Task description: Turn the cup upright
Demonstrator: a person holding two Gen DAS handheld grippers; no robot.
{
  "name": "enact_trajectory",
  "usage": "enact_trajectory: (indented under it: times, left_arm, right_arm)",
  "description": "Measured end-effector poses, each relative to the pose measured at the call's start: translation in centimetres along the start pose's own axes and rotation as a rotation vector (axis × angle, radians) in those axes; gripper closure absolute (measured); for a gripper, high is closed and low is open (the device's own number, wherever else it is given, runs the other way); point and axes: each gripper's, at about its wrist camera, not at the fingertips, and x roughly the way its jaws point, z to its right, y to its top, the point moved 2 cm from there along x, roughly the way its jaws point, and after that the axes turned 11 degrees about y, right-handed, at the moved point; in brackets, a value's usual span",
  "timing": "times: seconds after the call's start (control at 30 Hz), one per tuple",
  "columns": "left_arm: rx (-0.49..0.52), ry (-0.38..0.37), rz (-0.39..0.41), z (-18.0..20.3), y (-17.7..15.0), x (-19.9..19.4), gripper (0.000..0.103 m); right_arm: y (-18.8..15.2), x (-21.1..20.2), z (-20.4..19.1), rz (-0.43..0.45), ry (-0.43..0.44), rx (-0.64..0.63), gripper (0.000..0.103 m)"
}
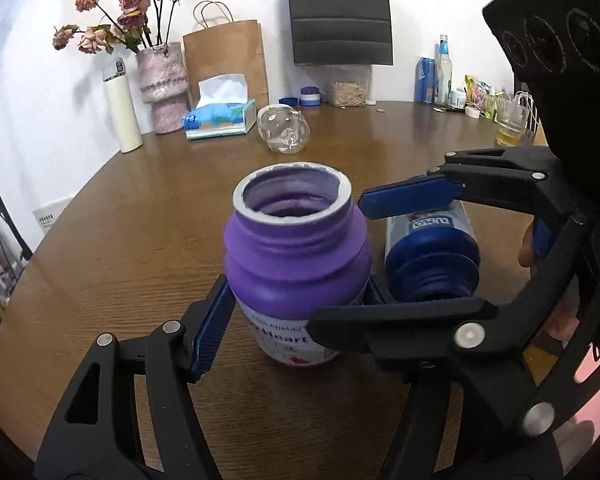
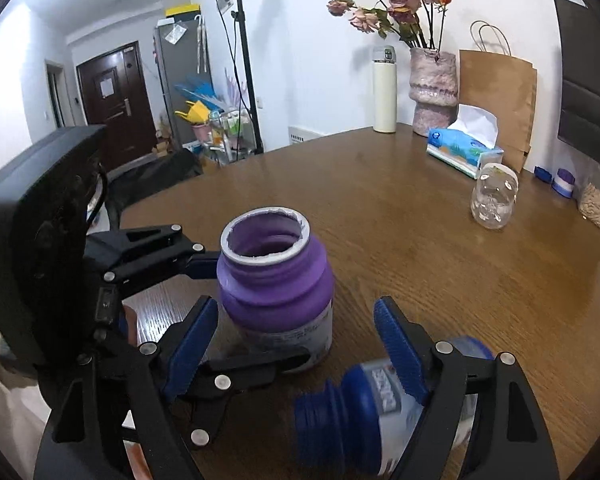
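Observation:
A purple cup (image 1: 296,252) stands upright on the brown table (image 1: 140,208), mouth up. My left gripper (image 1: 300,292) holds it around its lower body, a blue pad touching each side. In the right wrist view the same purple cup (image 2: 276,288) sits between the left gripper's (image 2: 260,312) black fingers. A blue cup (image 1: 432,256) lies on its side just right of it, mouth toward the camera. My right gripper (image 2: 296,350) is open, its right finger resting over the blue cup (image 2: 360,412). From the left wrist view the right gripper (image 1: 338,262) reaches in from the right, straddling the blue cup.
A clear plastic jar (image 1: 284,130) lies on its side farther back. Along the wall stand a tissue box (image 1: 220,118), a pink vase (image 1: 164,88), a white flask (image 1: 122,108) and a paper bag (image 1: 228,52). Bottles and a glass (image 1: 510,126) crowd the far right.

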Motion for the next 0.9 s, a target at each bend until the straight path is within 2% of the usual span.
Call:
enact_trajectory:
  times: [0.07,0.13,0.2,0.3,0.43,0.5,0.57,0.63,0.73,0.83,0.9]
  left_arm:
    - [-0.009,0.0,0.02,-0.2,0.0,-0.3,0.04]
    - [-0.016,0.007,0.021,-0.3,-0.2,-0.4,0.033]
    - [-0.032,0.008,0.019,-0.6,-0.3,-0.5,0.032]
    - [-0.051,0.015,0.023,-0.9,-0.4,-0.6,0.021]
    - [-0.077,0.014,0.036,-1.3,-0.8,-1.7,0.019]
    - [-0.1,0.002,0.047,-1.6,-0.8,-2.6,0.015]
    - [-0.118,-0.006,0.069,-1.9,-0.8,-3.8,0.009]
    - [-0.13,0.008,0.099,-2.4,-0.7,-5.5,0.008]
    - [-0.174,0.079,0.16,-3.4,-0.7,-8.0,0.0]
    - [-0.219,0.109,0.201,-4.2,-1.2,-9.8,0.0]
    - [-0.225,0.122,0.216,-4.3,-1.8,-10.6,0.0]
  right_arm:
    - [-0.1,-0.2,0.1,0.006,0.002,0.006,0.018]
    - [-0.2,-0.5,0.2,0.012,-0.013,0.011,0.018]
    - [-0.4,-0.8,0.1,0.015,-0.024,0.018,0.018]
    - [-0.6,-1.6,-0.1,0.028,-0.046,0.02,0.018]
    - [-0.7,-3.7,-0.5,0.069,-0.077,0.033,0.018]
    - [-0.8,-5.0,-0.7,0.09,-0.102,0.041,0.018]
    - [-1.2,-6.5,-1.0,0.111,-0.153,0.049,0.018]
    - [-1.6,-7.8,-1.1,0.122,-0.207,0.058,0.018]
    - [-2.5,-9.9,-1.3,0.136,-0.301,0.088,0.018]
    - [-3.4,-11.9,-1.4,0.164,-0.379,0.148,0.018]
    - [-4.6,-12.9,-1.5,0.184,-0.465,0.205,0.018]
